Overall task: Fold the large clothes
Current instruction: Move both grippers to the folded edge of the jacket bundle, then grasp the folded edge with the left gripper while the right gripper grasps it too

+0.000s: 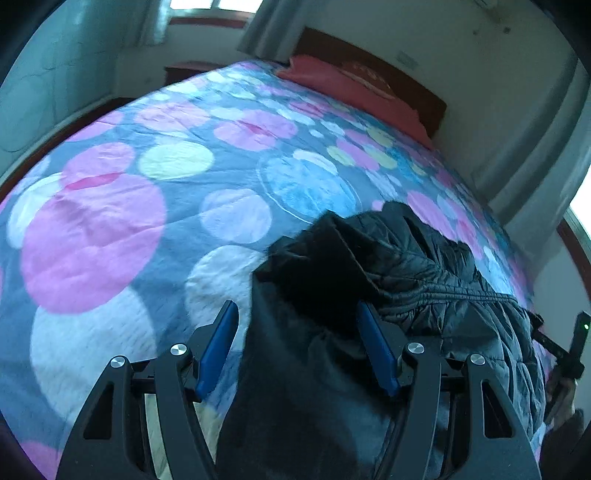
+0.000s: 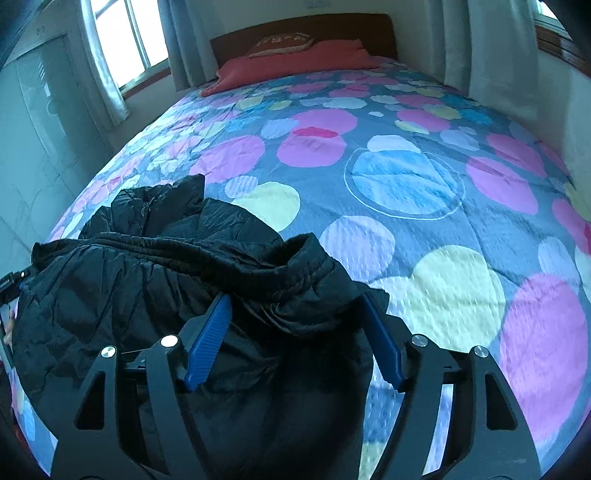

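- Bedspread of quilted grey-blue cloth printed with pink, white, yellow and blue circles [image 1: 110,229] covers the bed and serves as the folding surface; a red pillow [image 2: 295,62] lies at the far end by the dark wooden headboard [image 2: 303,27].
- Black quilted puffer jacket [image 1: 436,280] lies bunched in a heap on the near part of the bedspread, not yet spread flat, so I judge the folding to be at an early stage.
- Left gripper [image 1: 297,325] has its blue pads spread apart; a dark fold of the jacket sits between them, against the right pad and clear of the left, so nothing is pinched.
- Right gripper [image 2: 295,317] also stands open, straddling a rolled hem or cuff of the jacket; the fabric bulges between both pads but I see no squeeze on it.
- Both grippers tilt down at opposite ends of the heap, probably to take hold of it and spread it.
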Available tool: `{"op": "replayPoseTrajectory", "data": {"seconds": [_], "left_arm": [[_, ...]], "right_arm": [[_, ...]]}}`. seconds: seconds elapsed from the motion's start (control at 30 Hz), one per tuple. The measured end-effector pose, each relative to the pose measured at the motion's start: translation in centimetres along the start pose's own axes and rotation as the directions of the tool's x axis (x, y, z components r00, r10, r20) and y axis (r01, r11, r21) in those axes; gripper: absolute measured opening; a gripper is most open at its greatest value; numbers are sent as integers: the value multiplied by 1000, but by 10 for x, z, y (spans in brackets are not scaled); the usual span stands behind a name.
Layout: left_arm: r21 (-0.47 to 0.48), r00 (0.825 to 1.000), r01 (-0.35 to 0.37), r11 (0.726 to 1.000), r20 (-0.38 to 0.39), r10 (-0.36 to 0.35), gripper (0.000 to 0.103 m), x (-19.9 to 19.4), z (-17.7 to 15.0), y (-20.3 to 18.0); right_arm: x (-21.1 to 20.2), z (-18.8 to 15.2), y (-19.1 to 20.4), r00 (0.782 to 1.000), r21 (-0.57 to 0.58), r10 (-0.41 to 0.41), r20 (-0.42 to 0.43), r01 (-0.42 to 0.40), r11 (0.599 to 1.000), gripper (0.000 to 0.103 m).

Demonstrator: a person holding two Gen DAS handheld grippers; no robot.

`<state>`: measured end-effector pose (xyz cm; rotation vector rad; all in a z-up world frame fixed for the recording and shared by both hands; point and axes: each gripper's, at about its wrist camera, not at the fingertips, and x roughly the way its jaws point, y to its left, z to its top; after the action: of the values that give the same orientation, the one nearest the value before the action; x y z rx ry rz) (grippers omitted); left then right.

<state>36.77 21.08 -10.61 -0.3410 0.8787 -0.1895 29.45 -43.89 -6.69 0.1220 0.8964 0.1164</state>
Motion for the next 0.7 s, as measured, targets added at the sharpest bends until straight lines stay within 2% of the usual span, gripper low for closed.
{"op": "replayPoseTrajectory", "data": {"seconds": [0.1, 0.13, 0.17, 0.23, 0.3, 0.33, 0.43, 0.5, 0.7], "left_arm": [[45, 999, -10, 999, -30, 12, 65, 13, 8, -2], [57, 999, -13, 998, -40, 16, 65, 15, 10, -2], [73, 998, -22, 997, -49, 26, 63, 19, 12, -4], [111, 997, -33, 993, -63, 40, 48, 25, 13, -8], [169, 994, -75, 983, -69, 87, 32, 30, 11, -16], [188, 993, -88, 978, -66, 102, 28, 32, 10, -19], [205, 990, -122, 971, -37, 133, 16, 27, 8, -23], [212, 989, -146, 966, -6, 150, 9, 20, 8, -27], [261, 974, -205, 943, 148, 171, 7, -10, 26, -51]], "right_arm": [[9, 3, -4, 999, 3, 25, -22, -25, 1000, 70], [14, 4, -5, 999, 4, 25, -29, -24, 1000, 64], [16, 4, -5, 999, 8, 21, -35, -21, 1000, 50], [22, 3, -6, 999, 17, 22, -39, -22, 1000, 41], [25, 0, -4, 999, 14, 24, -35, -23, 1000, 33], [25, -1, -3, 999, 9, 21, -32, -21, 1000, 28], [19, -2, 5, 1000, -12, 6, -3, -6, 1000, 17], [8, -1, 8, 999, -10, 1, 33, -1, 1000, 13], [-25, 23, 19, 984, -25, -21, 178, 26, 999, 12]]}}
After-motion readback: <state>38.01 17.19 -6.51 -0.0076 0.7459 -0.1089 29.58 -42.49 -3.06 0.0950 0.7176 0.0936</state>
